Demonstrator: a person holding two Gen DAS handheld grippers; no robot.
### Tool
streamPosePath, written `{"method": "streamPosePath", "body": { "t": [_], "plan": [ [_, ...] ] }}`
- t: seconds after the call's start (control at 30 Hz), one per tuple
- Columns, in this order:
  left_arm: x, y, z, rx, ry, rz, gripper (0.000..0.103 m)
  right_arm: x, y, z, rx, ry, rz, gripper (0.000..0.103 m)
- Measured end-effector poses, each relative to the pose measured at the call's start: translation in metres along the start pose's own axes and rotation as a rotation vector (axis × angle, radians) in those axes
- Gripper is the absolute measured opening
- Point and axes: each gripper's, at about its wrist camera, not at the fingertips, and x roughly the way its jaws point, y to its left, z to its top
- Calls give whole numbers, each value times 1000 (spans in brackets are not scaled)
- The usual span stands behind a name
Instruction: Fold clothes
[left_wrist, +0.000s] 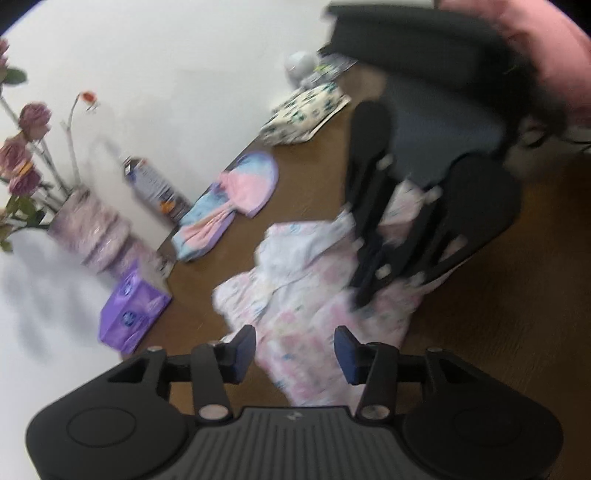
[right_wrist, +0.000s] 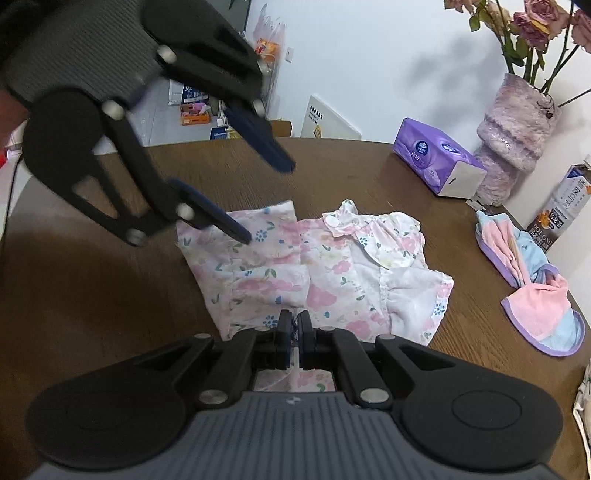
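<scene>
In the right wrist view, the left gripper hangs at the upper left with its jaws apart and nothing between them; its lower fingertip lies over the left part of the floral garment, touching or just above, I cannot tell. The garment lies partly folded mid-table. At the near edge the right gripper has its jaws pinched together on the hem. Further right lie a purple tissue box, a vase and a pink-and-blue cloth

The brown wooden table bears a floral garment, tissue box (purple), vase.
</scene>
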Motion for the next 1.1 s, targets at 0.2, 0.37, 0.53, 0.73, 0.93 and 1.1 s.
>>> {"method": "streamPosePath", "body": {
  "t": [0.2, 0.37, 0.53, 0.73, 0.93, 1.1],
  "plan": [
    [35, -19, -6, 17, 118, -91, 21, 5, 3, 0, -30, -8, -25, 6],
    [37, -17, -12, -32, 108, -105, 14, -37, 14, 0, -45, -119, -107, 16],
    [32, -20, -17, -59, 104, -108, 14, -53, 39, 4, -140, -143, -60, 16],
    [29, -16, -24, -112, 92, -121, 14, -7, 36, -5, -123, 8, -88, 7],
    [27, -24, -23, -80, 91, -136, 0, -1, 37, -23, -108, -3, -102, 5],
    [25, -26, -23, -68, 95, -137, 0, -6, 44, -25, -129, -1, -97, 3]
  ]
}}
